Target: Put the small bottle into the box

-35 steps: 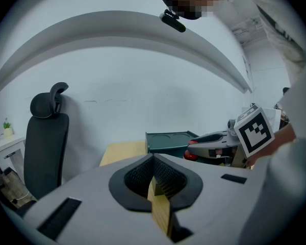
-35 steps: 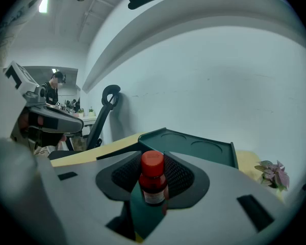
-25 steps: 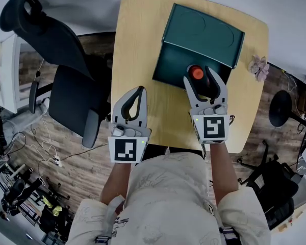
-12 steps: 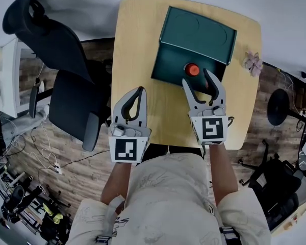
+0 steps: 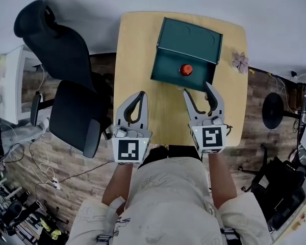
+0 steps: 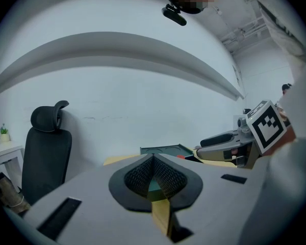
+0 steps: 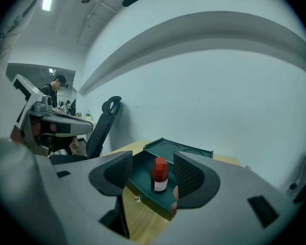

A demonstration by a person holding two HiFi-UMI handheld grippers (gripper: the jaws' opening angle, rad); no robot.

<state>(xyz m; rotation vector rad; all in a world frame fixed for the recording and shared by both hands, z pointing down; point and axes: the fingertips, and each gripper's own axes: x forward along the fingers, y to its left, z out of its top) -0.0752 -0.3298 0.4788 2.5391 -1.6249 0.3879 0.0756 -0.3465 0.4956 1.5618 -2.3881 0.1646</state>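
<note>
A small bottle with a red cap point(image 5: 185, 69) point(image 7: 159, 175) stands upright inside the dark green box point(image 5: 169, 71) point(image 7: 141, 176), whose lid point(image 5: 191, 37) point(image 7: 179, 150) is folded back on the wooden table point(image 5: 132, 60). My right gripper point(image 5: 198, 92) point(image 7: 152, 173) is open, just short of the box's near edge, with nothing in its jaws. Left of it, over the table's front part, is my left gripper point(image 5: 138, 98) point(image 6: 153, 173), shut and empty.
A black office chair point(image 5: 61, 75) point(image 6: 43, 147) stands close to the table's left side. A small dried flower point(image 5: 239, 61) lies at the table's right edge. A white desk point(image 5: 10, 86) is at far left; cables lie on the wooden floor.
My right gripper has let go of the bottle and drawn back from the box; the bottle now stands free inside it. The left gripper has stayed where it was.
</note>
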